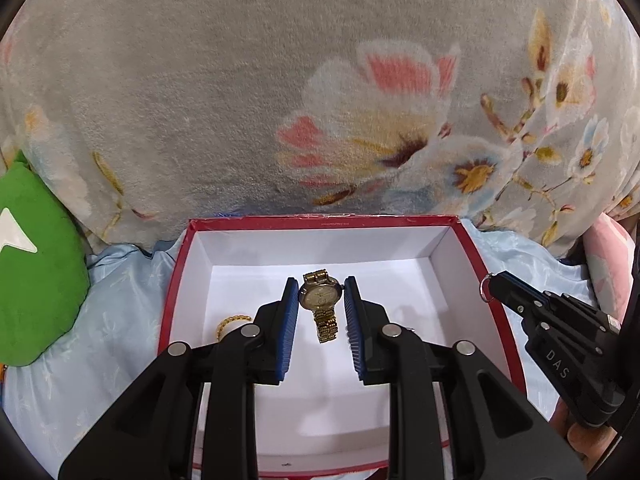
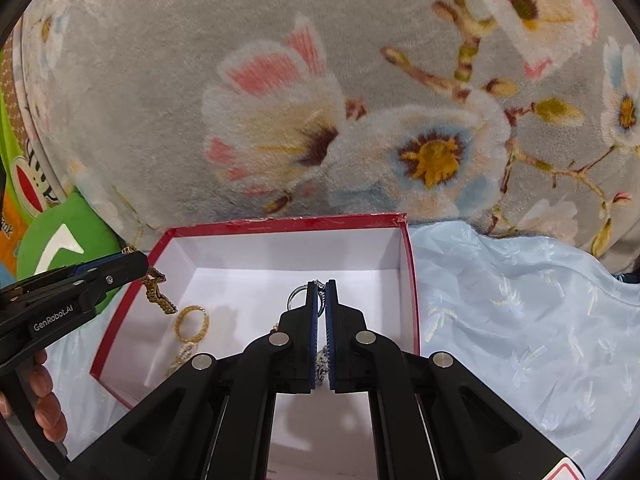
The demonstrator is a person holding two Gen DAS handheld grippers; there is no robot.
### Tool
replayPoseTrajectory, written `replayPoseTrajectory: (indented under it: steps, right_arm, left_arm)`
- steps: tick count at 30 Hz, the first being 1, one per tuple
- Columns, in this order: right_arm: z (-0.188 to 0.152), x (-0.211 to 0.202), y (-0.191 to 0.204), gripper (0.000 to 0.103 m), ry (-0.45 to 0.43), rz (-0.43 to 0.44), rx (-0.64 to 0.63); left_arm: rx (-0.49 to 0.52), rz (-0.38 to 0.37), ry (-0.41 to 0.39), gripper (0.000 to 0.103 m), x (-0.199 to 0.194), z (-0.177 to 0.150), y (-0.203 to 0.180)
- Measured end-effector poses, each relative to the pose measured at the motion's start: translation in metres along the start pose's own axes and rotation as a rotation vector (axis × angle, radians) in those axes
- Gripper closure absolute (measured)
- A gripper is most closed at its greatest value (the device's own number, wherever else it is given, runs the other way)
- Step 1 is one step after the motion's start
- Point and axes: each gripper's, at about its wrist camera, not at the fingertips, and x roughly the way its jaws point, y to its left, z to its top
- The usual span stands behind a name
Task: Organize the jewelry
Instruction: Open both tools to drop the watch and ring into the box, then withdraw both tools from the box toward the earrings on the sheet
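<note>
"DAS" in pale letters on the black body of the right gripper (image 1: 486, 290), seen from the left wrist, "GenRobot.AI" in white on the black body of the left gripper (image 2: 140, 266), seen from the right wrist, print on the orange-green packaging (image 2: 24, 184) at far left too cut off to read

A home setting, apparently a bed. A plush grey blanket (image 1: 224, 92) printed with large pink and cream flowers fills the far half of both views. Nearer lies a pale blue satin sheet (image 2: 520, 320) with a fine pattern. A green plush cushion (image 1: 36, 264) sits at far left.
</note>
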Motion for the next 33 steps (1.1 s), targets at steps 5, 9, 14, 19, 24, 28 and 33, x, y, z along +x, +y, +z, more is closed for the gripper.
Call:
replayPoseTrajectory:
  steps: [5, 9, 14, 19, 24, 28, 33]
  right_arm:
    - [0.000, 0.013, -0.003, 0.100, 0.016, -0.016, -0.001]
    - [0.000, 0.021, -0.006, 0.100, 0.025, -0.023, 0.002]
    - [-0.004, 0.020, -0.008, 0.097, 0.007, -0.011, 0.014]
    - [-0.008, 0.011, -0.012, 0.096, -0.012, 0.005, 0.028]
    - [-0.010, 0.001, -0.012, 0.096, -0.018, 0.011, 0.031]
    - [-0.013, -0.015, -0.011, 0.096, -0.032, 0.017, 0.029]
    - [-0.030, -0.056, -0.012, 0.096, -0.056, 0.056, 0.043]
  left_arm:
    - [-0.002, 0.008, 0.017, 0.080, 0.016, -0.003, 0.000]
    - [0.001, 0.016, 0.020, 0.080, 0.025, -0.005, 0.000]
    - [-0.026, 0.010, -0.031, 0.050, 0.023, -0.006, 0.002]
    - [-0.001, 0.030, -0.065, 0.048, 0.014, -0.008, -0.001]
    - [0.007, 0.043, -0.073, 0.048, 0.005, -0.011, 0.000]
    - [0.005, 0.061, -0.082, 0.048, -0.007, -0.017, 0.004]
    - [-0.005, 0.055, -0.075, 0.043, -0.037, -0.037, 0.014]
